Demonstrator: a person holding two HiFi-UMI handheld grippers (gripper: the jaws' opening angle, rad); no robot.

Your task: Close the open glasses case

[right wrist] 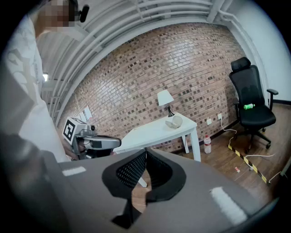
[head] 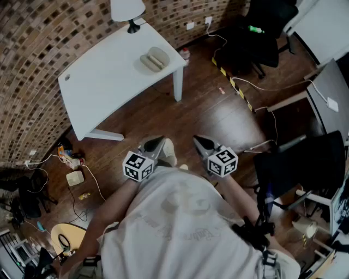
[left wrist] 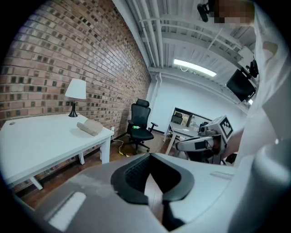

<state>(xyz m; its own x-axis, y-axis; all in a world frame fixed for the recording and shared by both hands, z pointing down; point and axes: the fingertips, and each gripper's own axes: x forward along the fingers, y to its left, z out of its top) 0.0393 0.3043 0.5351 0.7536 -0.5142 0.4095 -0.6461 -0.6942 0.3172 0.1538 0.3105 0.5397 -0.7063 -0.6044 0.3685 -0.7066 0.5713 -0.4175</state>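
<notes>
The beige glasses case (head: pixel 154 59) lies open on the white table (head: pixel 103 82), near its right end and far ahead of me. It also shows small in the left gripper view (left wrist: pixel 90 127) and the right gripper view (right wrist: pixel 174 121). Both grippers hang close to my body, over the wooden floor and well short of the table. My left gripper (head: pixel 154 145) (left wrist: pixel 149 155) has its tips together with nothing between them. My right gripper (head: pixel 203 144) (right wrist: pixel 146 150) is also shut and empty. Each gripper shows in the other's view, side on.
A white lamp (head: pixel 128 11) stands at the table's far edge. A black office chair (head: pixel 256 38) is at the back right, with a striped cable cover (head: pixel 234 84) and cables on the floor. A small bottle (head: pixel 186 53) stands by the table leg. More desks (head: pixel 332 92) are on the right.
</notes>
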